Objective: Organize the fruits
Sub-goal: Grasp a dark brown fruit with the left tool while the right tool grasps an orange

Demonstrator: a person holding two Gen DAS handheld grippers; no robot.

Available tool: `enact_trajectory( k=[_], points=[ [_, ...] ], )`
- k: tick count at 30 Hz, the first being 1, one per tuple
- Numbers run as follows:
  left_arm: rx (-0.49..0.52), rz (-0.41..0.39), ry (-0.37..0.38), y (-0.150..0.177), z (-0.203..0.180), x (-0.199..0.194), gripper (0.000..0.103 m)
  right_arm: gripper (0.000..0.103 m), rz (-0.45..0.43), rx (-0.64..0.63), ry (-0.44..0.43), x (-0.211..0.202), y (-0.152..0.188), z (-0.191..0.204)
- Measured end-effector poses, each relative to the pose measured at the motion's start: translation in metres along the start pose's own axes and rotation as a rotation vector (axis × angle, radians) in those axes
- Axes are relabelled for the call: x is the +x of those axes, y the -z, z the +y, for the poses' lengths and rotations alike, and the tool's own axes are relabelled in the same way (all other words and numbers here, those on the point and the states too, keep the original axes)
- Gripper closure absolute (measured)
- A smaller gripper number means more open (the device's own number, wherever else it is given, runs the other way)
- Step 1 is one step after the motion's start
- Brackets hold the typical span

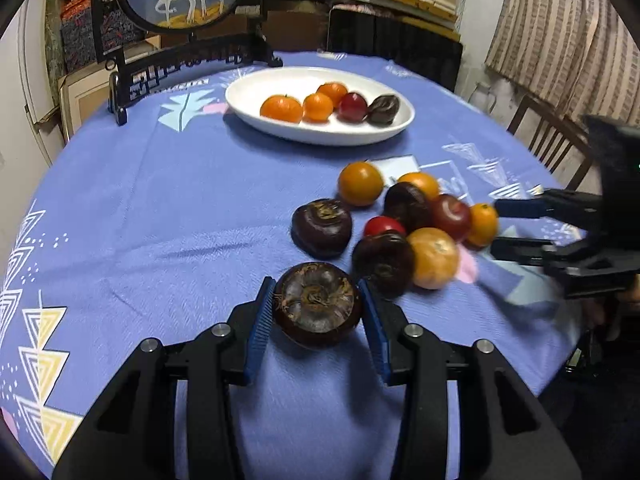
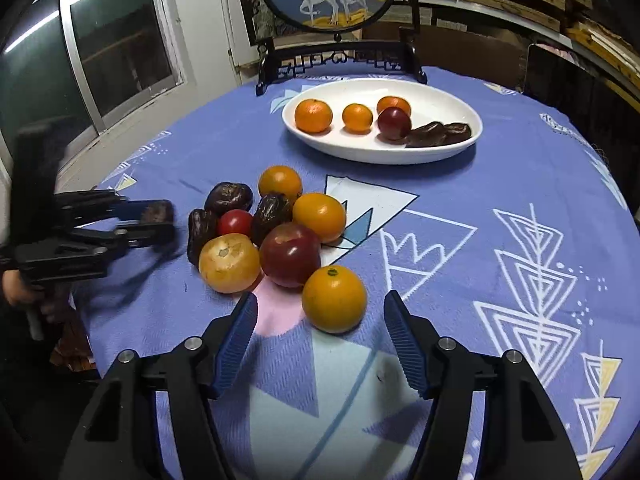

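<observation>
My left gripper [image 1: 318,306] is shut on a dark brown chestnut-like fruit [image 1: 317,304], just above the blue tablecloth; it also shows in the right wrist view [image 2: 158,220]. A pile of orange, red and dark fruits [image 1: 404,220] lies right of it. My right gripper [image 2: 320,316] is open, its jaws either side of an orange fruit [image 2: 334,298] at the pile's near edge without touching it. A white oval plate [image 1: 248,98], also in the right wrist view [image 2: 472,120], holds three oranges, a red fruit and dark fruits at the far side.
A round decorative screen on a black stand [image 2: 332,4] stands behind the plate. A wooden chair [image 1: 548,136] is at the table's right edge. A window [image 2: 100,48] is on the left. Shelves of boxes line the back wall.
</observation>
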State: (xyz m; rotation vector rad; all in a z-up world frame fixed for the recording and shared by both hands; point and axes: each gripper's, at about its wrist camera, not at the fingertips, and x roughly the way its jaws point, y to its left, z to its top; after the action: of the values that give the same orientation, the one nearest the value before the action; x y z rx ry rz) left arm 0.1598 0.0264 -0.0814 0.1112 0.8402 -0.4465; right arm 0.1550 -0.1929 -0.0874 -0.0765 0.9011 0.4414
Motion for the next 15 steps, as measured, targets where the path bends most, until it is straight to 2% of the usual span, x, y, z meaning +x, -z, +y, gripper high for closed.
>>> enact_trajectory(
  k=[3, 9, 15],
  points=[
    [0.006, -0.014, 0.008, 0.000, -0.003, -0.009, 0.062, 0.066, 0.035, -0.001, 0.024, 0.015, -0.004, -0.001],
    [0.015, -0.032, 0.020, -0.002, -0.008, -0.019, 0.062, 0.066, 0.000, 0.118, -0.043, 0.004, -0.002, -0.019],
    [0.029, -0.075, 0.030, -0.029, -0.013, -0.022, 0.062, 0.066, -0.073, 0.164, -0.097, -0.026, -0.019, -0.034]
  ],
)
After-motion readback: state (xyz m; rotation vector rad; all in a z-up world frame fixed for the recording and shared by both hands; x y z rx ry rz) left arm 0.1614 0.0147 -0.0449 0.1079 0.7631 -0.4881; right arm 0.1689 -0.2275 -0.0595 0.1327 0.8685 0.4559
